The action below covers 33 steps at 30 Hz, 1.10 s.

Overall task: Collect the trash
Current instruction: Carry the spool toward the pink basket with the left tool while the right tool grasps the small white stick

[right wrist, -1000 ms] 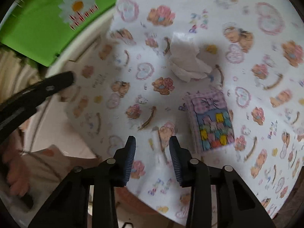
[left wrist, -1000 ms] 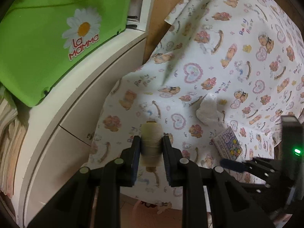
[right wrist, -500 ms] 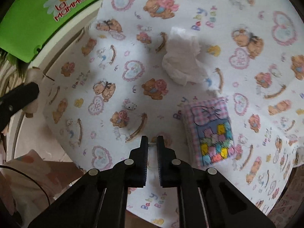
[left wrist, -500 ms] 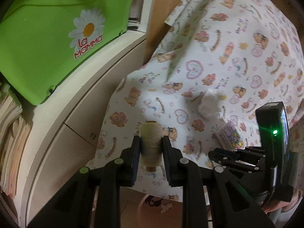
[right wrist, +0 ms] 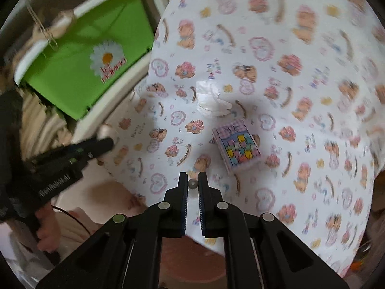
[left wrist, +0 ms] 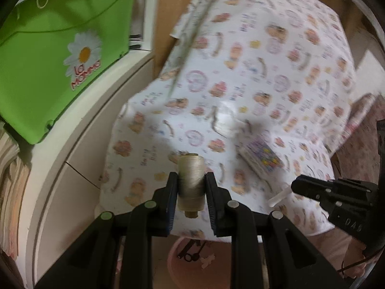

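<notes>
- Your left gripper [left wrist: 191, 187] has its jaws closed on a spool of beige thread [left wrist: 191, 180], which stands upright between the pads.
- Your right gripper [right wrist: 192, 184] has its jaws almost together, and a thin white stick [left wrist: 280, 196] is pinched at the tips; in the right wrist view you see only its round end.
- Both grippers hang over the near edge of the worktop, which a bear-print cloth [right wrist: 300, 96] covers.
- A crumpled white tissue [right wrist: 213, 102] lies on the cloth, and a small checked packet [right wrist: 237, 148] lies just beside it.
- A green box [left wrist: 48, 72] stands on a white shelf to the left.
- A pink bowl [left wrist: 199, 262] is on the floor below the worktop edge.
</notes>
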Tool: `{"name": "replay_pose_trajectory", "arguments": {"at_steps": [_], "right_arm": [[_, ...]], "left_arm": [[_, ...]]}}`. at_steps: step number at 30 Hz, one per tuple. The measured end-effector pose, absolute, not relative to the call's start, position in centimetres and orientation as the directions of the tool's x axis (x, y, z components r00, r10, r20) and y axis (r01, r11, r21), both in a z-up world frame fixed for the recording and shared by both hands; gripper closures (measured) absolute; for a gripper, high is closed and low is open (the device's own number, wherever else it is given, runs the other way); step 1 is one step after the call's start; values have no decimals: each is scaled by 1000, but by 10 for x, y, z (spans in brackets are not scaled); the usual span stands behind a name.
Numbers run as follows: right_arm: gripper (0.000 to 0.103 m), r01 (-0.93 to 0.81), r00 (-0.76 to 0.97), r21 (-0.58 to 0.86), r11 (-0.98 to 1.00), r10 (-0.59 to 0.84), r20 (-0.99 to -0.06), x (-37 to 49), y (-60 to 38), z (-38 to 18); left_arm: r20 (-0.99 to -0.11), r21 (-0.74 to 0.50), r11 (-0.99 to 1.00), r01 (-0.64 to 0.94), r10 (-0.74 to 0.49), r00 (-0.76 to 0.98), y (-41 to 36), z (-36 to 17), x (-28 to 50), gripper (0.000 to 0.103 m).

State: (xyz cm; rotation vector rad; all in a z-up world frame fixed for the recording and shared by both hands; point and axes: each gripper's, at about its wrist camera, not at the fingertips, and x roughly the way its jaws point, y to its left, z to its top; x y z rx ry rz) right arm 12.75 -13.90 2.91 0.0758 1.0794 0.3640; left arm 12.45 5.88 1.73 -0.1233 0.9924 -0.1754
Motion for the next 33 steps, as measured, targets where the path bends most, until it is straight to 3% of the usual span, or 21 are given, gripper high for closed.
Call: {"name": "replay_pose_trajectory", "arguments": {"at_steps": [13, 23, 33], "right_arm": [[94, -210, 533, 302, 930, 368, -762, 38, -152, 17], [94, -185, 421, 315, 931, 365, -831, 21, -158, -47], [94, -215, 258, 200, 956, 253, -932, 10, -138, -116]], "left_arm": [[-874, -272, 950, 155, -312, 373, 30, -21, 72, 82], [-929, -283, 948, 144, -308, 204, 13, -71, 55, 82], [-961, -275, 956, 100, -275, -13, 3, -138, 48, 82]]}}
